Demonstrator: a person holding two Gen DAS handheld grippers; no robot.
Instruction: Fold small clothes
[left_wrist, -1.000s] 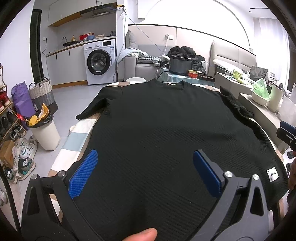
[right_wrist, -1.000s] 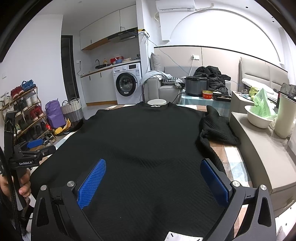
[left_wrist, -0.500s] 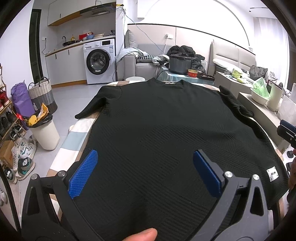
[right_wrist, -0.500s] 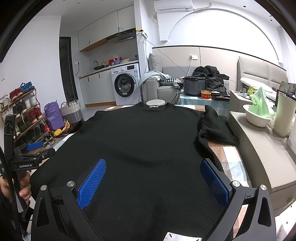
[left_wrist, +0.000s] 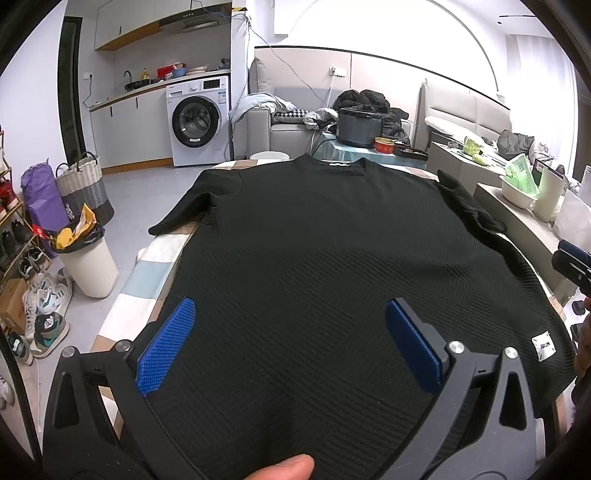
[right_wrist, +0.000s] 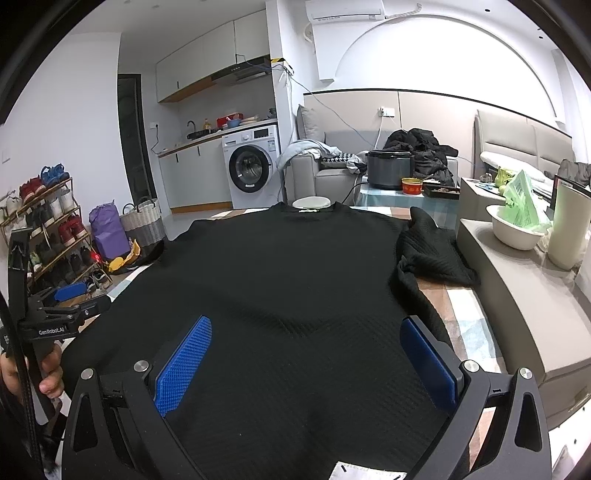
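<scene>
— Checked cloth on the table (left_wrist: 155, 258); what are the jaws doing?
— Left gripper (left_wrist: 290, 343) and right gripper (right_wrist: 306, 356) both gape wide, empty, above the flat black ribbed knit T-shirt (left_wrist: 332, 240).

Shirt (left_wrist: 332, 258) spread flat on table (left_wrist: 155, 266), collar at far edge, hem at near edge. One sleeve laid out toward left, other sleeve (right_wrist: 432, 254) bunched on table at right. Left gripper (left_wrist: 290, 345) and right gripper (right_wrist: 304, 363) positioned over near part of shirt, jaws set wide apart. Bin (left_wrist: 88, 266) placed on floor left of table; basket (left_wrist: 83, 184) behind it. Washing machine (left_wrist: 197, 122) located behind table, at left. Cooker (left_wrist: 360, 125) set on small table beyond collar. Bowl (right_wrist: 515, 230) placed on counter right of table.
</scene>
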